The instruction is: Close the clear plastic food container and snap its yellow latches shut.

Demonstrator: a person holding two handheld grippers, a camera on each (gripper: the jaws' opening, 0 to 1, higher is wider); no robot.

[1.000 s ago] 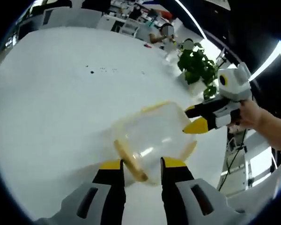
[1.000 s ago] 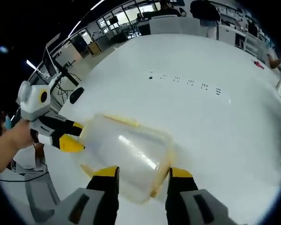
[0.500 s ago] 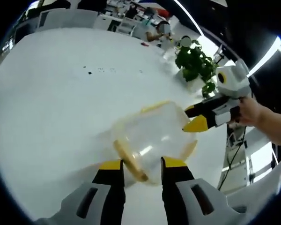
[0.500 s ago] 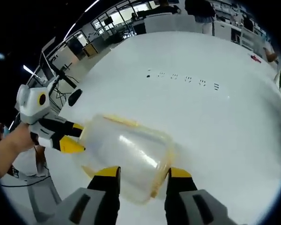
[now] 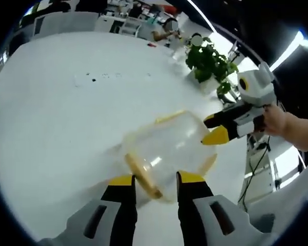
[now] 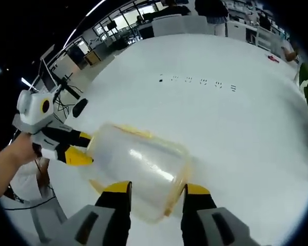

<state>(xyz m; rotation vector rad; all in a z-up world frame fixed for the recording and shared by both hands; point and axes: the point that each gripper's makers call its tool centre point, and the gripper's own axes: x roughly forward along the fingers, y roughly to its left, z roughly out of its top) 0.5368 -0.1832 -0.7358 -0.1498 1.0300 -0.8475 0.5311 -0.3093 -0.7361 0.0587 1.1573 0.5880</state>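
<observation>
Left gripper view: clear container [image 5: 167, 154] lower centre on white table [image 5: 56, 118], left gripper [image 5: 154, 179] parted, straddling its yellow latch [image 5: 142, 177]. Right gripper [image 6: 154, 189] likewise parted around the opposite end. Likely light, slick, flexing plastic; press on latches, not walls.

Bright overhead light; glare on the white table [image 5: 56, 118]; fisheye-bent, softly blurred edges; faint shadows.

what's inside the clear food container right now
Nothing visible: through the clear container only the white table shows. The tongs and yellow latches cover parts of its edges.
</observation>
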